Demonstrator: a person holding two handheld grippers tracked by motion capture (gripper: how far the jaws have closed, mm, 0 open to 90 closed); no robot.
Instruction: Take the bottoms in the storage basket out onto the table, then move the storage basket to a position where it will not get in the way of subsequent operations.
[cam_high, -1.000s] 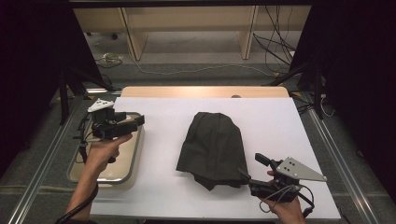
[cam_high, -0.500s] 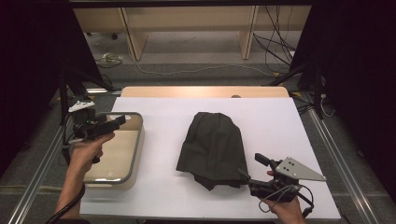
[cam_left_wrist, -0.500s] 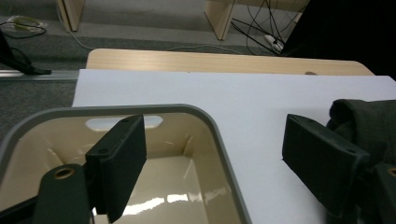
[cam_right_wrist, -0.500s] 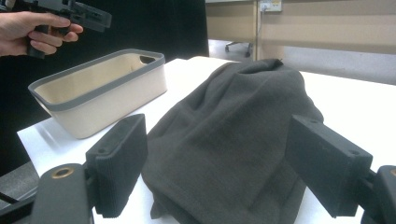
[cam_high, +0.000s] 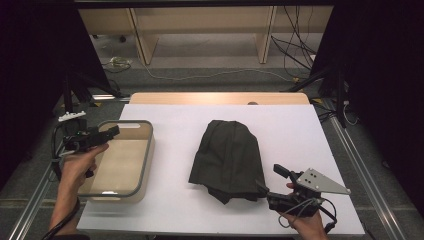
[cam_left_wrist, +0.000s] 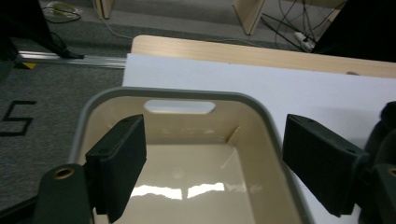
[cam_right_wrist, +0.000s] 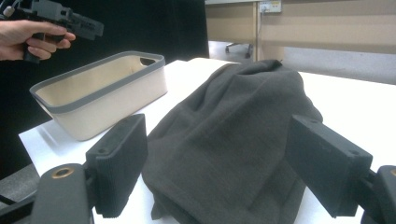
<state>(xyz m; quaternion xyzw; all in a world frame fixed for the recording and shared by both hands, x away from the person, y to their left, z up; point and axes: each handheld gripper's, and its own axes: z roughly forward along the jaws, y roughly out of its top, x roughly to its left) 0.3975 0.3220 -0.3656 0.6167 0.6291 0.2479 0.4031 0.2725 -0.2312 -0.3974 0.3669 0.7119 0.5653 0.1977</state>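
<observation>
Dark grey-green folded cloth garment lay mid-table on the white sheet-covered table, long axis running 12 to 6 o'clock, rounded end at 12, bunched hem at 6. Right tool sat at about 5 o'clock of the garment, just beside its near right corner, jaws spread wide and holding nothing; in the right gripper view the cloth lay straight ahead between the jaws. Left tool hovered at 9 o'clock, over the far part of the cream plastic bin with grey rim, jaws also wide, empty, well apart from the garment. The bin stood at the table's left edge, empty inside as far as could be seen, just beside the garment at its 9 o'clock, not touching. Judgement: right hand was clearly nearer; the next move likely called for pinching the hem at 6 o'clock, then carrying toward 9 o'clock into the bin.
</observation>
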